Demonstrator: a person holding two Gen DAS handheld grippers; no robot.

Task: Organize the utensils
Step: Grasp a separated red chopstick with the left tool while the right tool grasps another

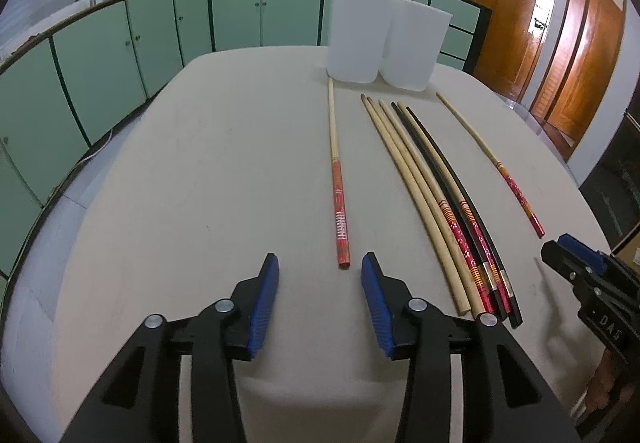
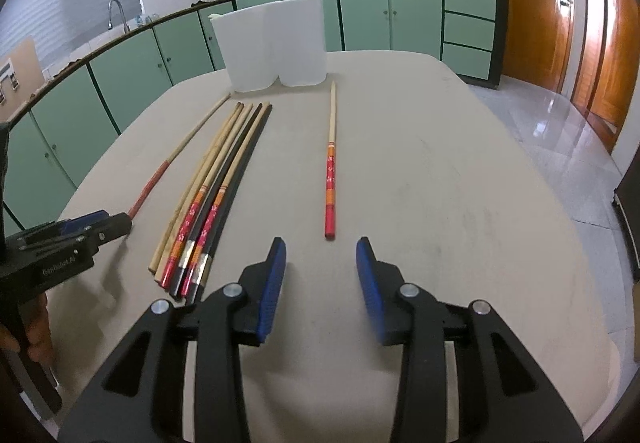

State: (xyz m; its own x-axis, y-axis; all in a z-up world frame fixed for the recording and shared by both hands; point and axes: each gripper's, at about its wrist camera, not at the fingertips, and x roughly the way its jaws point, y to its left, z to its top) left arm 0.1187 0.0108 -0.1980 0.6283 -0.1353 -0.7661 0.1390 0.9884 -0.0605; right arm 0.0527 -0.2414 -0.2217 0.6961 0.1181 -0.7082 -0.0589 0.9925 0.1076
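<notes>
The left claw (image 1: 320, 267) stood partly open over the pale beige table (image 1: 200, 183), its blue pads holding nothing. Just beyond its fingertips lay the red-handled end of a single pale wooden chopstick (image 1: 335, 171), running away toward the far side and apart from both pads. The right claw (image 2: 321, 249) was likewise partly open and empty, with another lone chopstick, orange-and-red-handled (image 2: 330, 171), lying just past its tips and touching neither pad.

Between the two single chopsticks lay a tight bundle of chopsticks (image 1: 448, 203), some plain pale wood, some black, some with red patterned handles. They overlapped so closely that their exact number was hard to make out, and in the right wrist view the near ends were partly hidden behind the right claw's left finger.

At the far side of the table stood two translucent white plastic containers (image 1: 384, 39), touching side by side; whether anything lay inside them could not be told.

In the left wrist view the right claw was cut off at the right edge, showing only one tip. In the right wrist view the left claw, at the left edge, covered the near end of the red-handled chopstick, and a hand (image 2: 38, 327) gripping its handle was only partly visible.
</notes>
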